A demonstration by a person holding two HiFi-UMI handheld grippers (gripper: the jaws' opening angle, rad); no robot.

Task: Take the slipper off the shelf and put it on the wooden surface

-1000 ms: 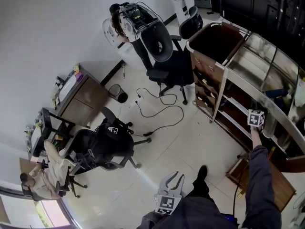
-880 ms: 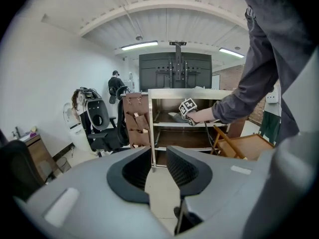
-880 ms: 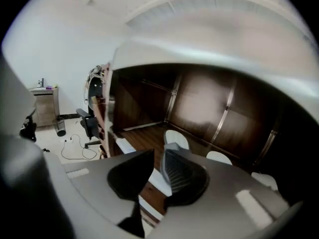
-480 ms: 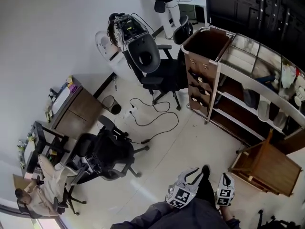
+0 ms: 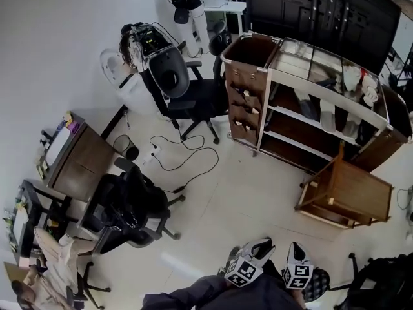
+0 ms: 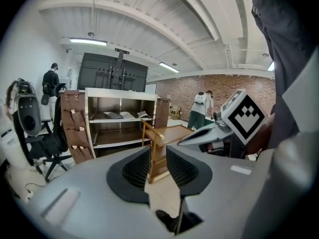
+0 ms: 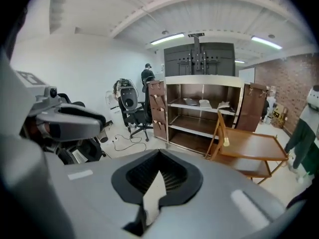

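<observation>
2 grippers before the wooden table and shelf.
The left gripper (image 6: 158, 158) stood open and empty; the right gripper (image 7: 159, 158) had just closed its jaws on nothing. Beyond stood the wooden table (image 7: 254, 146); farthest, the slipper (image 7: 205, 103) lay on the shelf (image 7: 199, 79), middle board.

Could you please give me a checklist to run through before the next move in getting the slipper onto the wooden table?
1. Slippers on the shelf: ok, pale ones lie on its middle board.
2. Wooden table top free: ok, nothing shows on it.
3. Left gripper ready: ok, jaws apart, empty.
4. Right gripper ready: not ok, jaws have just closed together, nothing between them.
5. Shelf within reach: probably not ok, open floor lies between it and both grippers.
</observation>
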